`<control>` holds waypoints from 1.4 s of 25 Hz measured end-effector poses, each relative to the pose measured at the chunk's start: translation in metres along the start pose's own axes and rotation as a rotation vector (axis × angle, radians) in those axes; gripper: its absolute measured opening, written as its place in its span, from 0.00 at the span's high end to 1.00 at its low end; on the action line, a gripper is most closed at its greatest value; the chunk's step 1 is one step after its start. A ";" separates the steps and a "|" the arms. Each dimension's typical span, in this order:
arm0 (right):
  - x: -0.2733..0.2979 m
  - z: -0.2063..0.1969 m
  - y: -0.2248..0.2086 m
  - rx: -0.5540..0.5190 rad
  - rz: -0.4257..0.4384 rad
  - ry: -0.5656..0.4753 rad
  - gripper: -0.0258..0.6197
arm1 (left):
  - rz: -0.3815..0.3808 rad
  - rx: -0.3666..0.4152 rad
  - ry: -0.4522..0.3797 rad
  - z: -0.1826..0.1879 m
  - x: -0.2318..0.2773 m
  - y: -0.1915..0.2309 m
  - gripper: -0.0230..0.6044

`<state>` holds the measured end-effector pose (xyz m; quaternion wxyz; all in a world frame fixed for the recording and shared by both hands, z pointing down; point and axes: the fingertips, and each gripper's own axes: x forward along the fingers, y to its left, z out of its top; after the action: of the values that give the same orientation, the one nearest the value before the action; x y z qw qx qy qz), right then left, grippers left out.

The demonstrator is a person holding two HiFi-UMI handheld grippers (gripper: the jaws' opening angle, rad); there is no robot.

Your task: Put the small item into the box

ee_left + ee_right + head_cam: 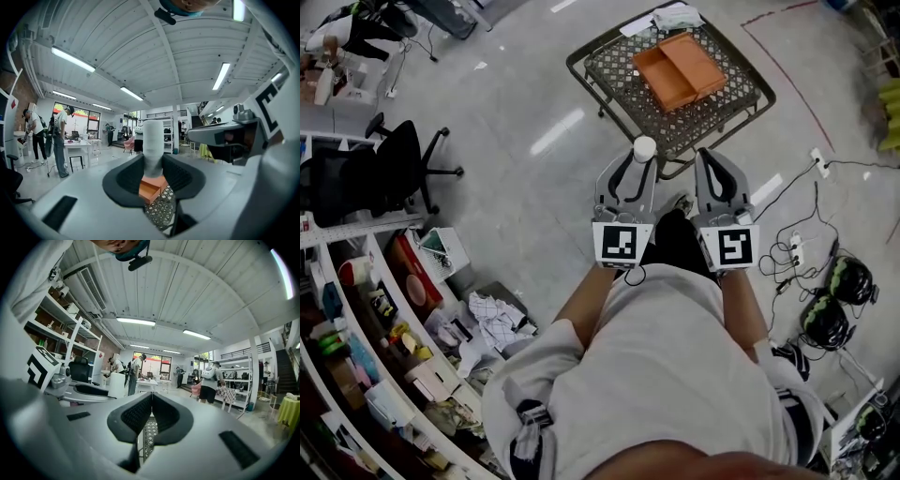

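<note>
A small white cylinder stands upright between the jaws of my left gripper, which is shut on it. In the left gripper view the white cylinder rises from the dark pads, and the orange box shows below it. The orange box lies open on the wire mesh table ahead, its two halves side by side. My right gripper is held next to the left one, shut with nothing in it. Its pads meet in the right gripper view.
White paper lies at the mesh table's far edge. A black office chair stands at the left, cluttered shelves run along the lower left. Cables and a power strip lie on the floor at the right. Several people stand in the room.
</note>
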<state>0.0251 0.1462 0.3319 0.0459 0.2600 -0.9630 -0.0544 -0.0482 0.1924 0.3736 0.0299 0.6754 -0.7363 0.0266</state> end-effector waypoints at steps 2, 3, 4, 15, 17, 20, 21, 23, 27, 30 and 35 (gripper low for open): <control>0.012 0.002 -0.007 -0.004 0.012 -0.012 0.95 | 0.013 0.004 0.003 0.001 0.010 0.005 0.76; 0.018 0.003 -0.011 -0.008 0.017 -0.020 0.95 | 0.020 0.004 0.004 0.001 0.016 0.008 0.76; 0.024 0.005 -0.014 -0.011 0.023 -0.027 0.95 | 0.025 0.005 0.004 0.002 0.023 0.011 0.76; 0.083 0.009 -0.089 -0.057 0.074 -0.039 0.95 | 0.043 0.027 0.009 0.020 0.112 0.017 0.76; 0.087 0.010 -0.104 -0.056 0.079 -0.043 0.95 | 0.040 0.032 0.018 0.023 0.127 0.011 0.76; 0.091 0.005 -0.124 -0.064 0.091 -0.021 0.95 | 0.022 0.003 0.050 0.020 0.148 0.003 0.76; 0.093 0.001 -0.130 -0.064 0.094 -0.009 0.95 | 0.015 -0.013 0.063 0.018 0.155 0.001 0.76; 0.095 -0.006 -0.144 -0.046 0.093 0.002 0.95 | 0.008 -0.028 0.095 0.013 0.169 -0.003 0.76; 0.090 -0.023 -0.166 -0.001 0.072 0.008 0.95 | -0.001 -0.034 0.173 -0.006 0.188 -0.018 0.76; 0.086 -0.035 -0.182 0.007 0.046 0.004 0.95 | -0.018 -0.015 0.215 -0.015 0.203 -0.032 0.76; 0.084 -0.054 -0.201 0.061 0.009 0.004 0.95 | -0.044 0.009 0.256 -0.024 0.221 -0.040 0.76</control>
<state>0.0585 -0.0732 0.3647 0.0403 0.2571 -0.9652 -0.0240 -0.0277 -0.0289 0.4150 0.1211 0.6827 -0.7113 0.1155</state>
